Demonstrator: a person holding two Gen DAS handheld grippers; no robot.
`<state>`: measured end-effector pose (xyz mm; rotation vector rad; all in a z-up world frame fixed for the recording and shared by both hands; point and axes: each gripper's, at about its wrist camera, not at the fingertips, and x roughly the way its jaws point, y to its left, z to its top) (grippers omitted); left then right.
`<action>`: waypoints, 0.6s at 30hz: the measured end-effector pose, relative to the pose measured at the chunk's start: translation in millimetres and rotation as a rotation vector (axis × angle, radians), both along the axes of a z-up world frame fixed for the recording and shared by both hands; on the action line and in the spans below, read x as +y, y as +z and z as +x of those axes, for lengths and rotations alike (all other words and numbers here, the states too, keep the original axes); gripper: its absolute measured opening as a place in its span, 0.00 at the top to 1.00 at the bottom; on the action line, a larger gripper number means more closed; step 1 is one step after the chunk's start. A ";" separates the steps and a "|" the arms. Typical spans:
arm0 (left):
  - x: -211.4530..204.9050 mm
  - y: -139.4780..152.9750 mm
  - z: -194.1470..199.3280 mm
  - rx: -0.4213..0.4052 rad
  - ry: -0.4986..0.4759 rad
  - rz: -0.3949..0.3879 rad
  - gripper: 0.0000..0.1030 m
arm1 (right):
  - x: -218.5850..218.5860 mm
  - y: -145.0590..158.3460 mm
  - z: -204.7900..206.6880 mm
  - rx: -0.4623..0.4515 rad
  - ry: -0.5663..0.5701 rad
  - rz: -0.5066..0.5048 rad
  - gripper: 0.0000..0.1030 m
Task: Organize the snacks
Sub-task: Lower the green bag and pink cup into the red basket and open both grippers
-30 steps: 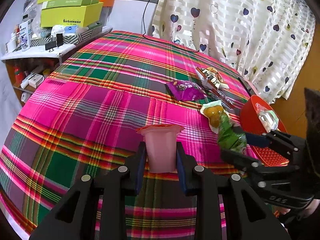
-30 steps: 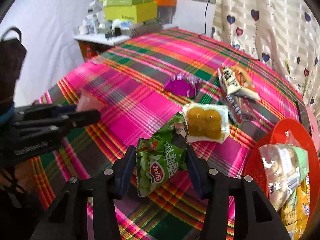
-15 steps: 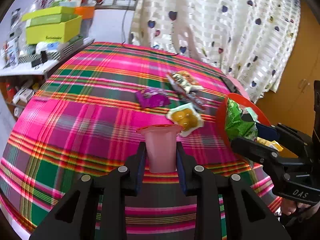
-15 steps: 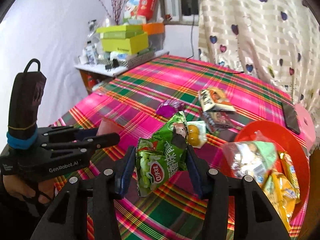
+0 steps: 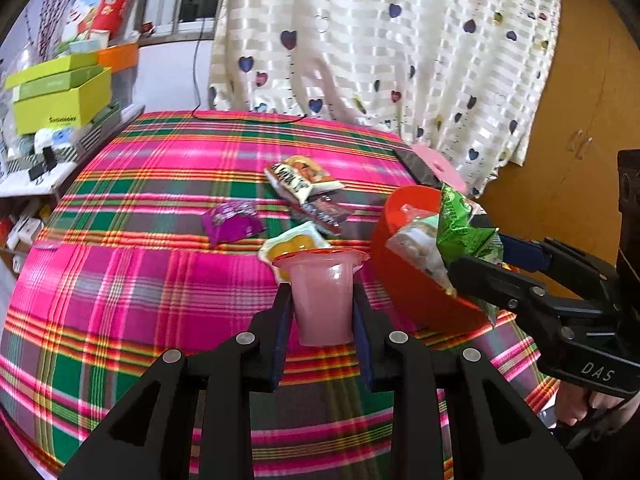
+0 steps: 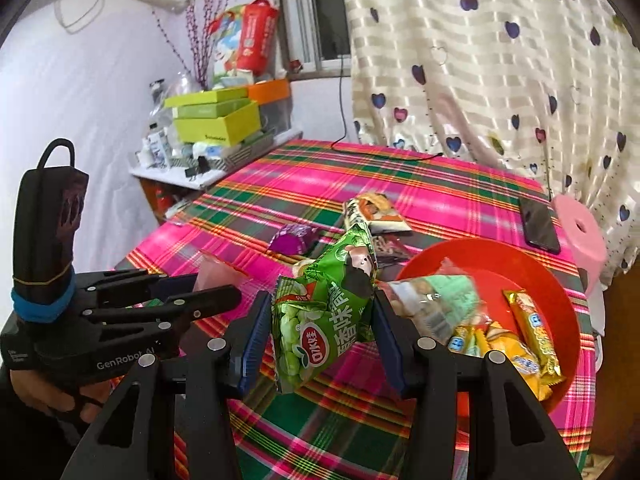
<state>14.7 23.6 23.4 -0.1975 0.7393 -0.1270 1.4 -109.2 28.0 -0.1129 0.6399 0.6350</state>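
My left gripper (image 5: 322,300) is shut on a pink jelly cup (image 5: 322,294) with an orange lid, held above the plaid tablecloth just left of the red bowl (image 5: 404,280). My right gripper (image 6: 320,312) is shut on a green snack bag (image 6: 326,312), raised near the bowl's (image 6: 532,268) left rim. In the left wrist view that right gripper (image 5: 476,256) holds the green bag (image 5: 460,228) over the bowl. The bowl holds several packets, yellow ones (image 6: 532,328) among them. Loose on the cloth lie a purple packet (image 5: 232,224), a yellow jelly pack (image 5: 296,242) and two overlapping packets (image 5: 300,178).
A phone (image 6: 538,224) and a pink stool (image 6: 580,232) sit at the table's far right by the heart-print curtain (image 6: 500,60). A cluttered shelf with yellow-green boxes (image 6: 216,120) stands at the far left. A wooden cabinet (image 5: 568,140) is on the right.
Both grippers have risen and swung right toward the red bowl, each still holding its snack. The green bag now hangs at the bowl instead of over the cloth.
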 end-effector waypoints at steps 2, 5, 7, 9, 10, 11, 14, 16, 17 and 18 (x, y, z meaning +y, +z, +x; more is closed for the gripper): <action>-5.6 2.5 2.5 -0.004 -0.012 0.002 0.71 | -5.1 0.4 -0.1 0.000 -0.012 0.004 0.54; -14.9 5.1 6.3 -0.008 -0.030 0.006 0.71 | -13.2 0.9 0.8 0.000 -0.027 0.010 0.54; -20.4 6.7 9.4 -0.009 -0.042 0.009 0.71 | -19.2 1.6 1.2 -0.002 -0.037 0.014 0.54; -25.3 7.8 11.9 -0.010 -0.054 0.012 0.71 | -24.8 2.3 1.9 -0.003 -0.048 0.016 0.54; -28.3 8.5 13.0 -0.011 -0.060 0.014 0.71 | -28.4 2.6 2.3 -0.004 -0.055 0.018 0.54; -31.8 9.4 14.5 -0.012 -0.066 0.015 0.71 | -31.2 2.6 3.0 -0.004 -0.059 0.020 0.54; -40.3 11.3 19.0 -0.015 -0.083 0.018 0.71 | -39.6 3.2 4.6 -0.005 -0.075 0.024 0.54; -45.5 12.9 21.4 -0.017 -0.095 0.020 0.71 | -47.5 3.9 5.5 -0.007 -0.090 0.027 0.54; -47.9 13.8 22.3 -0.019 -0.102 0.020 0.71 | -50.5 4.0 6.4 -0.007 -0.095 0.028 0.54; -51.1 14.5 23.7 -0.019 -0.108 0.021 0.71 | -55.7 4.4 6.6 -0.009 -0.106 0.030 0.54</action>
